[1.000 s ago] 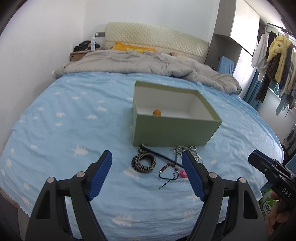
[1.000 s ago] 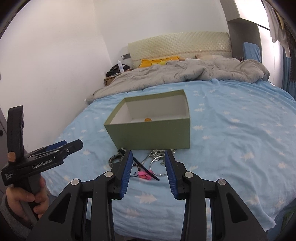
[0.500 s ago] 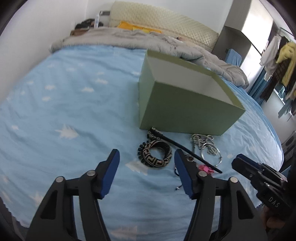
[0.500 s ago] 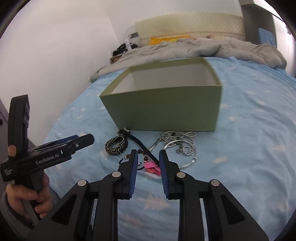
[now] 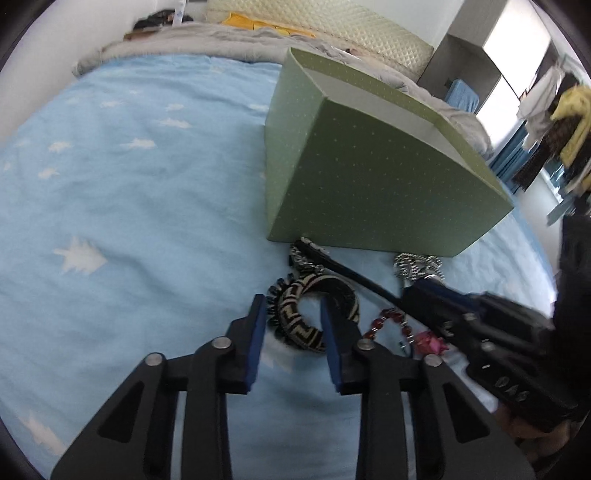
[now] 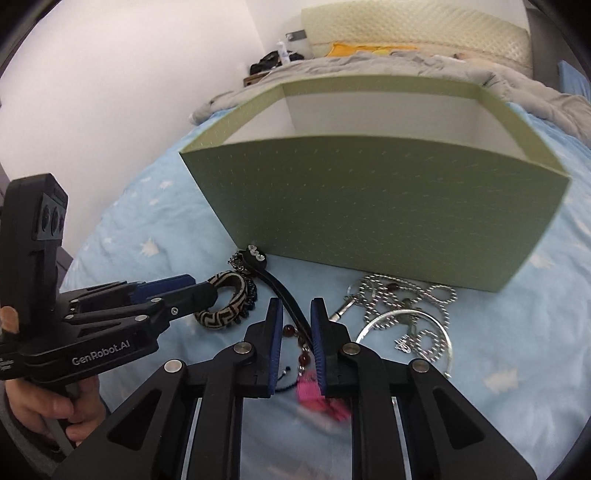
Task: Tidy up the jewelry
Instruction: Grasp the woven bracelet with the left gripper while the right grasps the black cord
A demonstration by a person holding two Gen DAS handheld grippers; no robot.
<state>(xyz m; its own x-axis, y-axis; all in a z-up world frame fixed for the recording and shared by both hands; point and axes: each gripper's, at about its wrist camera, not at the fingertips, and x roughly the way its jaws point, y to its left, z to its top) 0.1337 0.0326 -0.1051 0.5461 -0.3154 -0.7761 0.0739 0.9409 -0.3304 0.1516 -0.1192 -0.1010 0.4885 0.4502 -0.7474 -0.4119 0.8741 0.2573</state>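
A green open box (image 5: 369,184) (image 6: 369,206) stands on the blue bed. Jewelry lies in front of it. A black-and-cream patterned bangle (image 5: 314,314) (image 6: 225,299) lies between the fingers of my left gripper (image 5: 293,314), which is open with one finger through the ring. A black strap choker (image 6: 280,291), a red bead bracelet (image 6: 299,347) with a pink tassel (image 6: 314,395), and silver chains with a hoop (image 6: 406,314) lie to the right. My right gripper (image 6: 297,314) is open narrowly around the black strap and the beads.
The blue star-print sheet (image 5: 110,203) covers the bed. A grey duvet (image 6: 443,62) and a padded headboard (image 5: 332,29) are behind the box. Clothes (image 5: 569,110) hang at the far right. A white wall (image 6: 129,74) is on the left.
Both grippers have moved down and forward to the jewelry and have narrowed. The left one now straddles the patterned bangle, the right one the black strap and beads.
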